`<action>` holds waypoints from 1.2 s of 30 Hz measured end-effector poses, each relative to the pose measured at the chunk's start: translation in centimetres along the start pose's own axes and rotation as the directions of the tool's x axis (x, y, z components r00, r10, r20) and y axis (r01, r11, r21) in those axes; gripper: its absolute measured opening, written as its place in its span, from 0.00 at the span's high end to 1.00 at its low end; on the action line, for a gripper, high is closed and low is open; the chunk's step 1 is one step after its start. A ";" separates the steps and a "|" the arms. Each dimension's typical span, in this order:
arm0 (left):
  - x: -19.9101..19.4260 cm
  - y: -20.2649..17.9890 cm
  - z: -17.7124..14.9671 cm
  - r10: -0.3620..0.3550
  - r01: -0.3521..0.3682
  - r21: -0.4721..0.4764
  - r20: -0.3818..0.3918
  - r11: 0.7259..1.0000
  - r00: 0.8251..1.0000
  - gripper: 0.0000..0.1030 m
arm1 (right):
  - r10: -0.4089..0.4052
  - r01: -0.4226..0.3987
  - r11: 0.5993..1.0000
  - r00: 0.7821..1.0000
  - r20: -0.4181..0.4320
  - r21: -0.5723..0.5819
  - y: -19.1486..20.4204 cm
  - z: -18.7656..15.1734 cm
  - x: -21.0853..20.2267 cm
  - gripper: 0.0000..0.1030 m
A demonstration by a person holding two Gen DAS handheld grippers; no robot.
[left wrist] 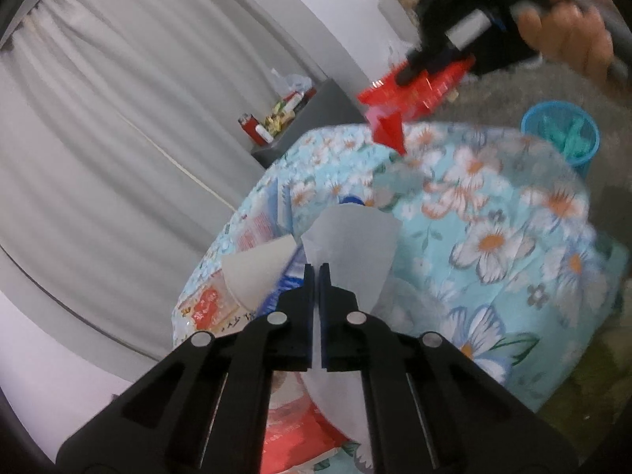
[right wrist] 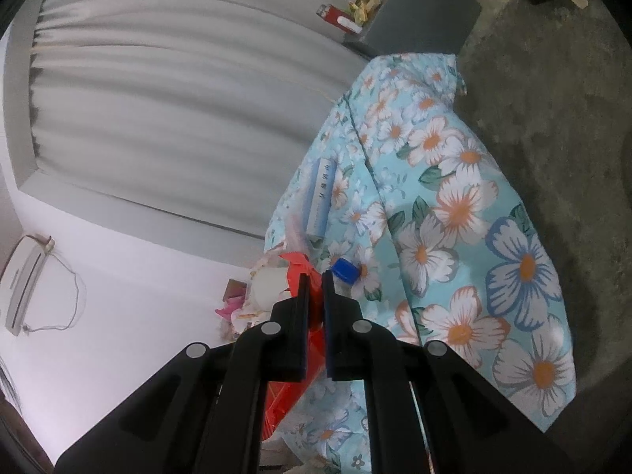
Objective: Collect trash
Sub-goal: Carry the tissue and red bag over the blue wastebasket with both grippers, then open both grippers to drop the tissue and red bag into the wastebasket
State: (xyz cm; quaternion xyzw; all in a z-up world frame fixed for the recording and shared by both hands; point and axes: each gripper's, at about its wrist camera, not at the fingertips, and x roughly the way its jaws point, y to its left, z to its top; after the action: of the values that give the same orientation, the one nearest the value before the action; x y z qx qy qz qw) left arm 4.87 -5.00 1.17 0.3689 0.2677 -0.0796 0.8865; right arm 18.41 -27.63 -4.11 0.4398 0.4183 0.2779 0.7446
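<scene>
Left wrist: left tool (left wrist: 316, 266) pinching one white paper (left wrist: 351, 245); right tool (right wrist: 316, 274) pinching one red wrapper (right wrist: 294, 264)

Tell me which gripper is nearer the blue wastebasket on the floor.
Right. The right gripper, clamped on red plastic trash, hangs just beside the blue wastebasket. The left gripper sits farther back over the floral cloth, pinching white paper.

You're getting soft, even daylight through the pale curtain (left wrist: 118, 126), with no hard shadows or glare. Your fisheye bends the walls and darkens every corner. Motion blur smears the red bag (left wrist: 410, 91) and the hand (left wrist: 568, 27) at the left view's top right; the floral cloth (right wrist: 454, 205) stays reasonably sharp in the right view.
</scene>
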 end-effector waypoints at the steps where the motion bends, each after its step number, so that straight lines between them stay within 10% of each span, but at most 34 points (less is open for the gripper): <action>1: -0.4 0.6 0.4 -0.015 0.016 -0.026 0.015 1.000 1.000 0.99 | 0.000 0.000 1.000 1.000 0.013 -0.008 0.2 0.0 -0.6 0.94; 6: -1.8 4.1 3.1 -0.141 0.156 -0.172 0.094 0.973 0.986 1.00 | -0.008 0.011 1.000 0.994 0.108 -0.029 0.7 0.1 -4.4 0.94; 13: -0.7 5.3 10.8 -0.363 0.420 -0.257 0.239 0.870 0.900 1.00 | -0.125 0.130 0.991 0.927 0.354 0.012 -0.7 0.3 -13.9 0.94; 19: 4.5 0.0 20.8 -0.613 0.653 -0.267 0.226 0.708 0.757 1.00 | -0.372 0.345 0.925 0.739 0.562 0.158 -3.7 -0.9 -22.5 0.94; 24: 9.2 -7.6 27.3 -0.719 0.727 -0.263 0.143 0.635 0.680 1.00 | -0.515 0.419 0.855 0.621 0.591 0.305 -8.2 -1.3 -26.1 0.94; 30: 14.9 -17.9 32.6 -0.802 0.779 -0.280 0.050 0.561 0.595 1.00 | -0.642 0.465 0.767 0.578 0.504 0.443 -16.0 -0.2 -26.1 0.94; 36: 19.7 -27.2 35.9 -0.834 0.810 -0.222 -0.024 0.542 0.551 1.00 | -0.693 0.449 0.713 0.567 0.445 0.539 -23.1 1.2 -25.4 0.94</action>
State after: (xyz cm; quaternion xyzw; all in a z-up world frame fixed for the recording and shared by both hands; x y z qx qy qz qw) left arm 27.23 -48.38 -4.99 0.1200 0.4712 -0.4377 0.7563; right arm 7.92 -58.58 -14.75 0.4726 0.3145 -0.2276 0.7912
